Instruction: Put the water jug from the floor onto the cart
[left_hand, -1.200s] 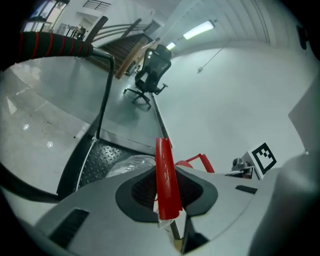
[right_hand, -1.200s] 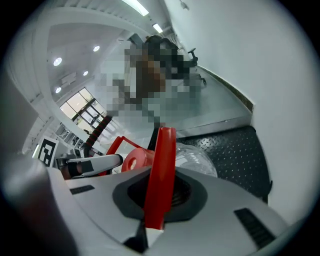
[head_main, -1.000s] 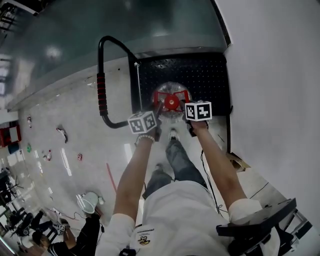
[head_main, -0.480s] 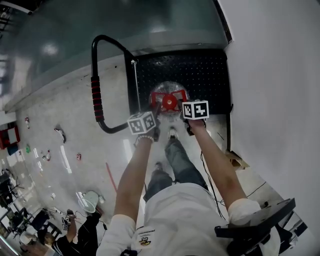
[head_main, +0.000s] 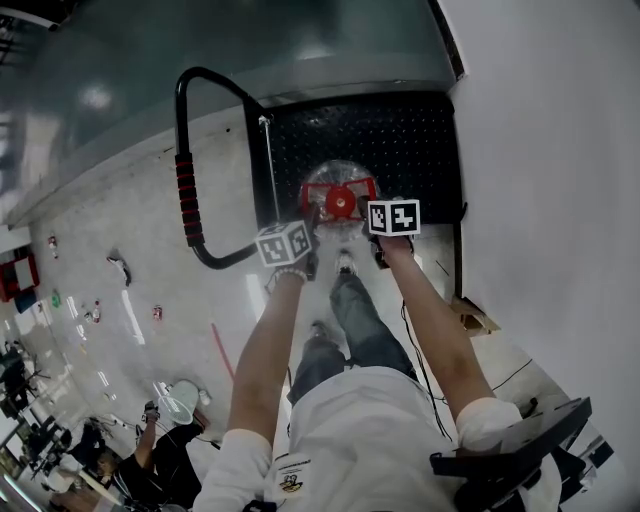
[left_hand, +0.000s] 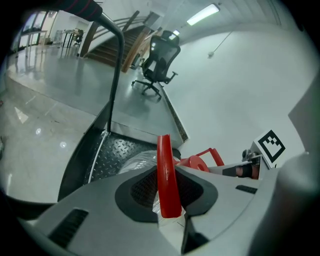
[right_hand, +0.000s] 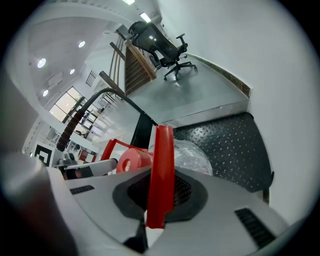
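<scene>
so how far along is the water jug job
Done: the water jug is off the floor, over the cart's black deck. In hand: the left tongs and right tongs each clamp a strip of its red handle. Left: rest it on the deck, if it isn't there already, which I can't tell, then let go.
</scene>
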